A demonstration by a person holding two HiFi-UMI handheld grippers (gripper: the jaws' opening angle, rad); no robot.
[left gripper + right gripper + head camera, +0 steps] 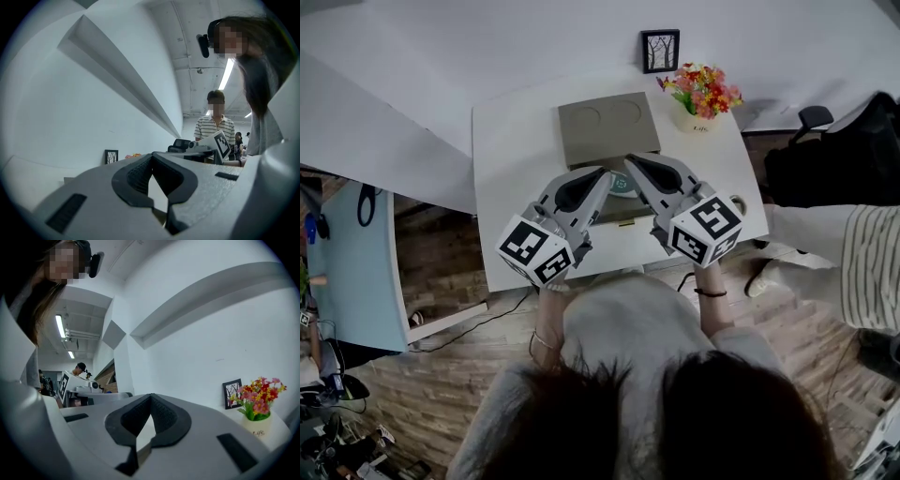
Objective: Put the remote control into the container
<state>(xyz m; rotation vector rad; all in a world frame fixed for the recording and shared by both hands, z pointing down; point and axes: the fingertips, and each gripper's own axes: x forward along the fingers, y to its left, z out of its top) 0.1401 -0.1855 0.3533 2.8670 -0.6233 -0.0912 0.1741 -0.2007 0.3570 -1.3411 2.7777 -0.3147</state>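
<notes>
Head view: white table (514, 155), person standing at its near edge, one gripper in each hand.
- Container (609, 129): taupe box, two round recesses in its top, at mid-table. It lies just beyond both sets of jaw tips.
- Left gripper (604, 173): jaws point toward the container's near edge, marker cube toward the person.
- Right gripper (630, 159): just beside the left one, with its tips over the container's near edge.
- Remote control: not clearly identifiable. A small teal-and-pale item (622, 184) shows in the gap between the two gripper bodies, at the container's near side, mostly hidden. Whether it is the remote cannot be told.
- Flower pot (701, 94) and framed picture (660, 50): at the far edge of the table, by the wall.

Left gripper view: left gripper (151, 157), jaws together at the tips, nothing between the pads.

Right gripper view: right gripper (151, 396), jaws closed tip to tip, nothing held. The flower pot (257, 406) and framed picture (232, 393) are to its right.
</notes>
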